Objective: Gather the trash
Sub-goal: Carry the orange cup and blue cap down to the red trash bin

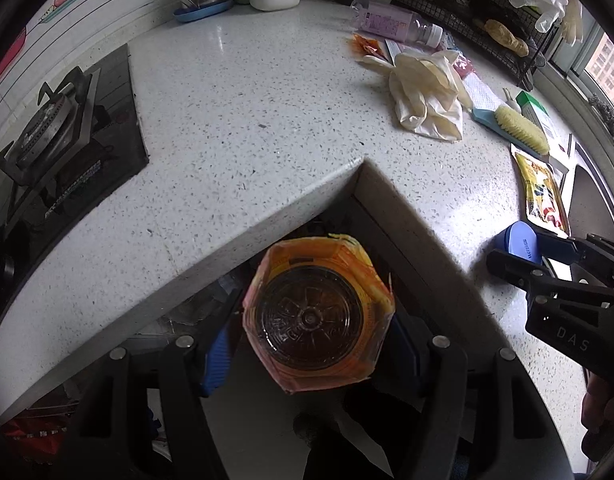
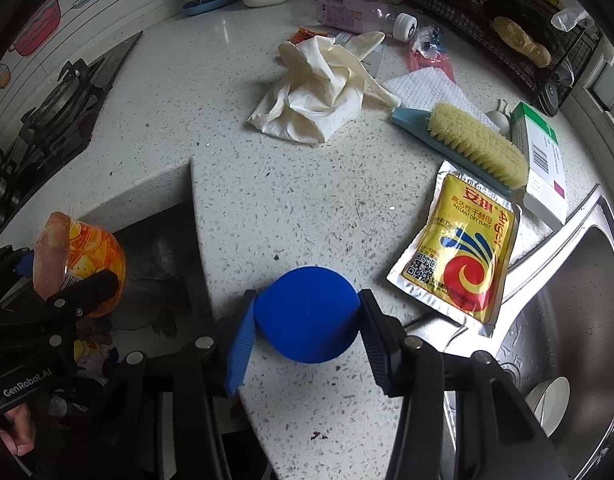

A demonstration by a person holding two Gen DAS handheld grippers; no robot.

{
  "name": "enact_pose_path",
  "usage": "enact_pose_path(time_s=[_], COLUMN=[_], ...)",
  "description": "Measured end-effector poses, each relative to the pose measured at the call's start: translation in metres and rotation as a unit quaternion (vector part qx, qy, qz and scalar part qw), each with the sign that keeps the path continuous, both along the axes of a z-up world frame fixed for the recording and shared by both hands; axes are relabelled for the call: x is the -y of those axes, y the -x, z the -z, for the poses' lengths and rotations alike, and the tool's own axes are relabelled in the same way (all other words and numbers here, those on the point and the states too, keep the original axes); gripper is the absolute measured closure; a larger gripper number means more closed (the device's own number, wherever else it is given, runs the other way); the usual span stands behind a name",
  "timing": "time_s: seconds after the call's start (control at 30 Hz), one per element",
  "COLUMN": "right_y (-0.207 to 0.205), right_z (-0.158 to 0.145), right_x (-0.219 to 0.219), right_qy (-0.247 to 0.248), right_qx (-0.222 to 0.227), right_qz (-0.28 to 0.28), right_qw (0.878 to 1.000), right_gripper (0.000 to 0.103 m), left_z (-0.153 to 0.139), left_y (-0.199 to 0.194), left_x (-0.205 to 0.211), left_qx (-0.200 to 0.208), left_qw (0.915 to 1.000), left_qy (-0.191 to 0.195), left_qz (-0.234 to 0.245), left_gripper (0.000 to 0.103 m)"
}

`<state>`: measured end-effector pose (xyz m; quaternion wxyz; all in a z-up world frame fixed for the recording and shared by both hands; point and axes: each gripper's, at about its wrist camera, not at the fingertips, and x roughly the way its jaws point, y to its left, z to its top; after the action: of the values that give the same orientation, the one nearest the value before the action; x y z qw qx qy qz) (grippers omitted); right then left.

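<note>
Left wrist, orange-wrapped bottle [image 1: 319,316] between jaws

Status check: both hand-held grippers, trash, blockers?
Left hand-held gripper shut on orange bottle, off counter edge. Right hand-held gripper pinching blue lid. Nothing in the way.

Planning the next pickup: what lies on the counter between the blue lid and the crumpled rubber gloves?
Nothing: in the right wrist view, bare speckled counter runs from the blue lid up to the rubber gloves.
</note>
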<state>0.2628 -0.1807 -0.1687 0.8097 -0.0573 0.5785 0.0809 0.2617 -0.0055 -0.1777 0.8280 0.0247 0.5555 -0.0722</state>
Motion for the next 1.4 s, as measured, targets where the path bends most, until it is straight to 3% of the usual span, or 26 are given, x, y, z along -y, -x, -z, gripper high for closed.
enact_pose_path(time_s=[0.37, 0.67, 0.87, 1.4], right_y=[0.071, 0.120, 0.140, 0.131], right_z=[-0.037, -0.014, 0.040, 0.272], right_x=[-0.030, -0.058, -0.069, -0.047], right_qy=[-0.028, -0.036, -0.039, -0.028], right_qx=[0.034, 0.012, -0.012, -0.053], right_qz=[0.011, 0.017, 0.021, 0.027], right_qw=[0.999, 0.999, 0.999, 0.998], right_gripper=[0.056, 0.056, 0.056, 0.056], left_z=[-0.015, 0.011, 0.066, 0.309], left_y=[0.051, 0.090, 0.108, 0.087], left_x=[-0.039, -0.066, -0.073, -0.051], left_qx=[-0.004, -0.020, -0.050, -0.090], left_qw=[0.9992, 0.9988, 0.9965, 0.9882], left_qy=[0.032, 0.007, 0.000, 0.007], left_qz=[0.024, 0.044, 0.066, 0.124], left_gripper=[0.038, 0.038, 0.038, 0.038])
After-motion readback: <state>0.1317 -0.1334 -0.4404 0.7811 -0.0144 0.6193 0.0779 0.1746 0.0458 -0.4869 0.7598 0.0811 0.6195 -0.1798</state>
